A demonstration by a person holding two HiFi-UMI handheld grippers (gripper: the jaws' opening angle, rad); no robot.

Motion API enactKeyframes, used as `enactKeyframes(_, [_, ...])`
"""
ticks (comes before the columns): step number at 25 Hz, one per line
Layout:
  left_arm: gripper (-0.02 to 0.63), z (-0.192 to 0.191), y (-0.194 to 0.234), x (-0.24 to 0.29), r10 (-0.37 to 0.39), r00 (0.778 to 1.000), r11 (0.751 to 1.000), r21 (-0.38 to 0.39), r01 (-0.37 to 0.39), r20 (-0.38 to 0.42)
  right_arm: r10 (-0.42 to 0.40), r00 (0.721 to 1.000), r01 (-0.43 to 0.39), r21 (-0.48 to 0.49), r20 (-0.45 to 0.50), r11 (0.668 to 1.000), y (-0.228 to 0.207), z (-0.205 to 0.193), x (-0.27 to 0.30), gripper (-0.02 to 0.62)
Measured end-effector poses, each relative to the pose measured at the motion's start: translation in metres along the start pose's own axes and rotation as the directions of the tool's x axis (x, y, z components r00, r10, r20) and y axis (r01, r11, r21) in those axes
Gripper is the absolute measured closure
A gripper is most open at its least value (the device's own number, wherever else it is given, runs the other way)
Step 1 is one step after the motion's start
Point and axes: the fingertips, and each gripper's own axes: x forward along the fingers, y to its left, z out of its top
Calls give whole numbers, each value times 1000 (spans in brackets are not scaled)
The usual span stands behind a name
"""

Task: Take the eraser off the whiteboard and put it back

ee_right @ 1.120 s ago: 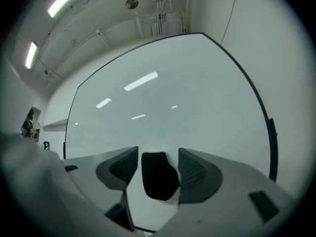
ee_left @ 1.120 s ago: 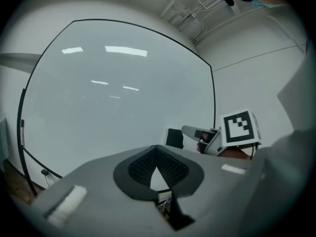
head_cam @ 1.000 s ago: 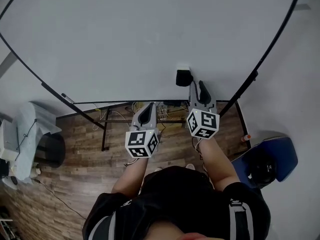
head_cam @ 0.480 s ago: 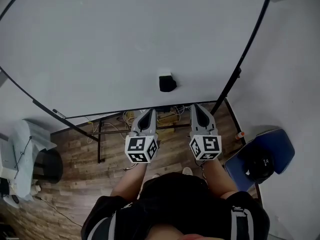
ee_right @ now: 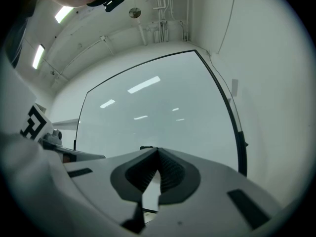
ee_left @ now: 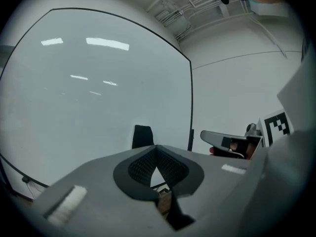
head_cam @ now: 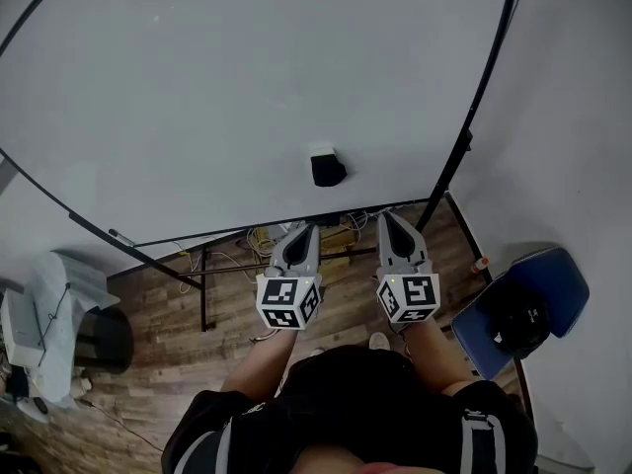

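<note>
Bearing square-marker cubes (head_cam: 288,302), left tool (head_cam: 301,228) and right tool (head_cam: 389,216), closed, face eraser (head_cam: 327,169).

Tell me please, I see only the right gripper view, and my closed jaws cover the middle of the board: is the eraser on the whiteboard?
Observer: Yes. In the head view the black eraser sits on the whiteboard, near its lower edge, and nothing touches it.
Operator: Where is my gripper relative to it?
Observer: The right gripper is below the eraser and to its right in the head view, apart from it.
Operator: And the other one?
Observer: The left gripper is beside the right one, also apart from the eraser. Its own view shows its jaws together with nothing between them.
</note>
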Motion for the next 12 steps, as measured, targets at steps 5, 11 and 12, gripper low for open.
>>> enactKeyframes(5, [597,-2,0,1,-18,1000,1000,8,18,-13,-15,1000,15,3,-4,1000,-1,-2,4,590])
enactKeyframes(11, [597,2,3,0,-24,1000,1000,14,25,-11,-35,999,35,15,-7,999,-1,-1,9,589])
enactKeyframes(12, [597,1,3,1,-25,1000,1000,13,25,-12,-38,999,38,16,-10,999,-1,-2,10,590])
